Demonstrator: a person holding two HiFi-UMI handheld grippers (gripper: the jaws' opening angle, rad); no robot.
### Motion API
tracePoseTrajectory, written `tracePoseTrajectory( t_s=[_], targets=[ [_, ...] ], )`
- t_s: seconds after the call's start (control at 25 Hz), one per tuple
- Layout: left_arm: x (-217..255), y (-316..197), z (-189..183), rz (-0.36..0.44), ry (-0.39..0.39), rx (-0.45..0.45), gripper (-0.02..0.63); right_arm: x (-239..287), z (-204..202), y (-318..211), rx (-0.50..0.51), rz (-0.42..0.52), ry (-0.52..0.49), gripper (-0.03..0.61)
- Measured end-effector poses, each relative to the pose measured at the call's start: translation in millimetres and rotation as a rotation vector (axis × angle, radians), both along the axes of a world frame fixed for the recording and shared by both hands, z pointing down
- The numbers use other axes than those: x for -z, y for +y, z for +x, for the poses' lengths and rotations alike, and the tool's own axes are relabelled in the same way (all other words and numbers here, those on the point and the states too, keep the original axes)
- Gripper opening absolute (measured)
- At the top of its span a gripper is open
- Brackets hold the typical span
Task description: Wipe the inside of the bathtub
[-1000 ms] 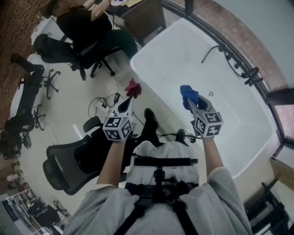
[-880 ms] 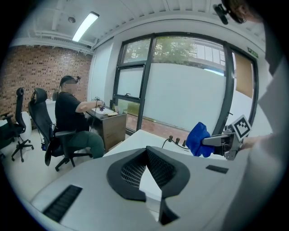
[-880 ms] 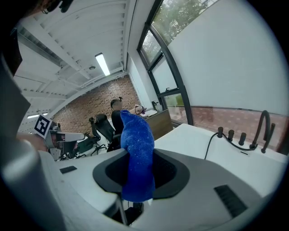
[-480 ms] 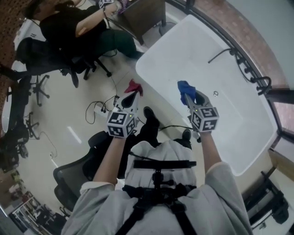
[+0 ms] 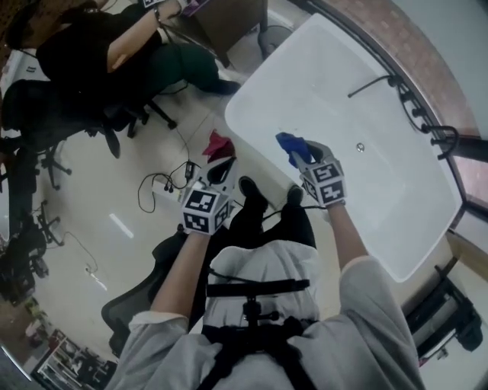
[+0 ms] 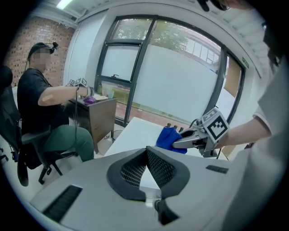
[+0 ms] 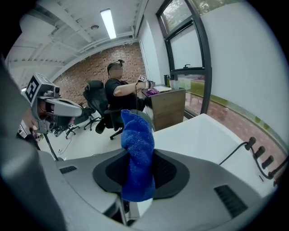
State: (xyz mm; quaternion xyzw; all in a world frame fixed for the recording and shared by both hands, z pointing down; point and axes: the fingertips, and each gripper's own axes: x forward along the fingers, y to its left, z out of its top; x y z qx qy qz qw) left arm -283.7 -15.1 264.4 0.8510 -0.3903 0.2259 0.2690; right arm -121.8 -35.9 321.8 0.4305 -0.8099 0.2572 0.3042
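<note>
The white bathtub fills the upper right of the head view, and its drain shows on the floor of the tub. My right gripper hangs over the tub's near side, shut on a blue cloth. In the right gripper view the blue cloth stands up between the pads of that gripper. My left gripper is outside the tub over the floor; its jaws meet at the tips with nothing between them. A red cloth lies just beyond its tips.
A person in a black top sits on an office chair at upper left beside a brown cabinet. Cables and a power strip lie on the floor. A black chair stands at lower left. A faucet and hose sit on the tub's far rim.
My right gripper has carried the blue cloth to the left, away from the drain and toward the tub's near rim. The left gripper has stayed by the red cloth.
</note>
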Motion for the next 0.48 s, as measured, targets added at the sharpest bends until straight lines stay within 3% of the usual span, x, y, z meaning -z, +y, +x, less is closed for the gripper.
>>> tracePoseTrajectory(
  t_s=[0.2, 0.36, 0.48],
  targets=[
    [-40, -12, 44, -0.03, -0.006, 0.011, 0.003, -75, 21, -27, 0.05, -0.06, -0.038, 0.121],
    [-87, -25, 26, -0.059, -0.001, 0.095, 0.003, -145, -14, -49, 0.131, -0.072, -0.061, 0.121],
    [-136, -38, 26, -0.078, -0.046, 0.103, 0.003, -192, -39, -71, 0.163, -0.071, -0.12, 0.121]
  ],
)
